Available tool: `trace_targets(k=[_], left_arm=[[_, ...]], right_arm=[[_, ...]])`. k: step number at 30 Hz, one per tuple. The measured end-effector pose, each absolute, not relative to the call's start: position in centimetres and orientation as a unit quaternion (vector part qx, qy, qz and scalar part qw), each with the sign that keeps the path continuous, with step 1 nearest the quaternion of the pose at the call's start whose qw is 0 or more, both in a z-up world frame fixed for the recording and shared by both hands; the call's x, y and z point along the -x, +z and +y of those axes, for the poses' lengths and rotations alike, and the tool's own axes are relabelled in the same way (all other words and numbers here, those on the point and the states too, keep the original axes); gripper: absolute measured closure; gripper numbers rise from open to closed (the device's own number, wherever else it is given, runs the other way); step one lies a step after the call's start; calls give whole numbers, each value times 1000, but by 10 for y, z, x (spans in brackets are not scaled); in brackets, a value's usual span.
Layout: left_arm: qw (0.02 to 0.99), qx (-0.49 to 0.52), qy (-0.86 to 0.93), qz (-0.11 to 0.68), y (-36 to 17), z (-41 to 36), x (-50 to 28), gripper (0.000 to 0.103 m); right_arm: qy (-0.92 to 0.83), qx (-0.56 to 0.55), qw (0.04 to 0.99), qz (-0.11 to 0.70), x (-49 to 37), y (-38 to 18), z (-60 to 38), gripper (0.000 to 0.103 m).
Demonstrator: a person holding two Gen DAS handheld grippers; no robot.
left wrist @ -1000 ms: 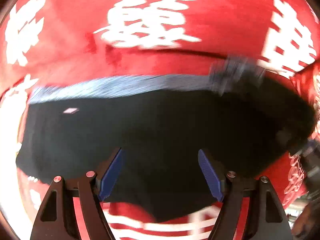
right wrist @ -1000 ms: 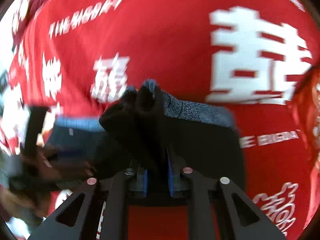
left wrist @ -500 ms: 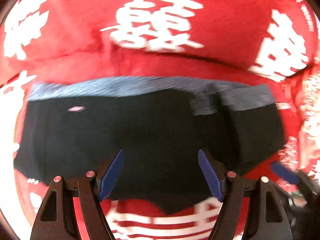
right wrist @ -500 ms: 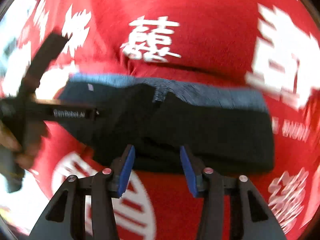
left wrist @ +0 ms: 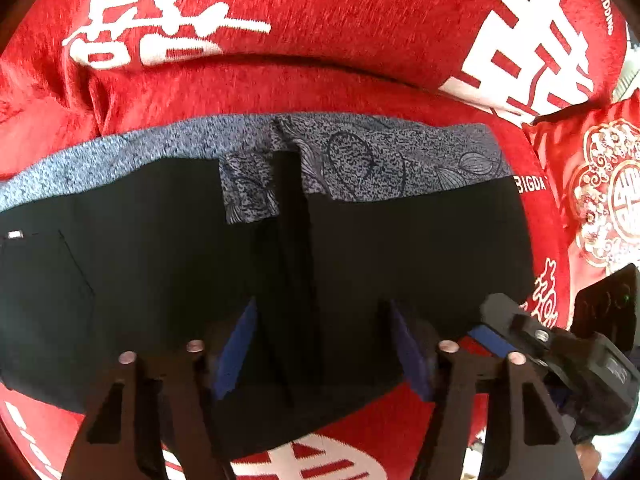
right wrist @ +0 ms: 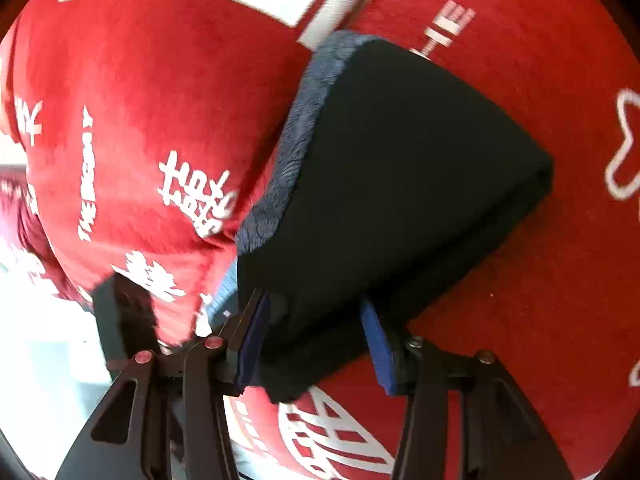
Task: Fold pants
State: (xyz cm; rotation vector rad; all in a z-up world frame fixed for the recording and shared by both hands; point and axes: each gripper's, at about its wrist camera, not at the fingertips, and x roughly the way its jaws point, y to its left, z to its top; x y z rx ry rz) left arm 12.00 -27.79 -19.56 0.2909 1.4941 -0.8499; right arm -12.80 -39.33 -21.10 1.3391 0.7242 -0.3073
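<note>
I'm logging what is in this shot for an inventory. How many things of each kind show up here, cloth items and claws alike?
Black pants with a grey patterned waistband: 1
Red cover with white characters: 1
Red embroidered cushion: 1
Claws: 2, the left claw and the right claw
Total: 5

Both tongs have been closing — left tongs (left wrist: 320, 344) and right tongs (right wrist: 316, 344) now straddle the folded pants (right wrist: 400, 184).
</note>
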Motion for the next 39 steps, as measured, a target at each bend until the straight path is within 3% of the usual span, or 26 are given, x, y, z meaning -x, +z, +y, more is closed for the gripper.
trace_targets(k=[1,2,7,14,17,18,19,20,23,27,31,34,38,39], left_arm=[[645,-130,-374,653,-193,-278,-120,49],[646,-133,-374,652,-191,-277,-121,53],[663,-157,-377,627,-174,-261,-116,53],[678,-188,-365,610,-192,-248,-94,51],[692,-199,-354,596,-181,-247,-93,39],[697,-198,-355,591,-175,-246,-95,39],[700,-197,-354,588,-170,-246,-97,39],[704,-197,-353,583,-164,-247,-99,39],[715,-193,-355,570,-149,-259,-109,39],[716,-191,-362,566,-148,-292,-119,39],[712,-187,-359,574,-165,-325,-124,39],[711,-199,-342,582,-180,-332,-123,39],[714,-214,-330,580,-191,-322,-119,39],[716,-233,-320,575,-194,-321,-117,27]], right_arm=[[-139,-613,707,325,128,-215,-396,91],[-144,-617,701,327,127,-217,-399,98],[-122,-583,726,343,117,-197,-387,98],[-132,-552,720,398,116,-220,-370,99],[-106,-501,733,448,105,-204,-361,95],[-100,-484,736,463,104,-197,-360,92],[-101,-463,745,469,106,-187,-361,81],[-105,-439,762,464,107,-173,-364,71],[-140,-403,802,418,112,-138,-403,53],[-167,-454,789,380,108,-146,-481,53],[-149,-491,761,398,87,-180,-529,53],[-116,-513,733,431,67,-208,-539,67],[-107,-495,738,445,62,-201,-535,70],[-118,-461,747,465,57,-197,-531,70]])
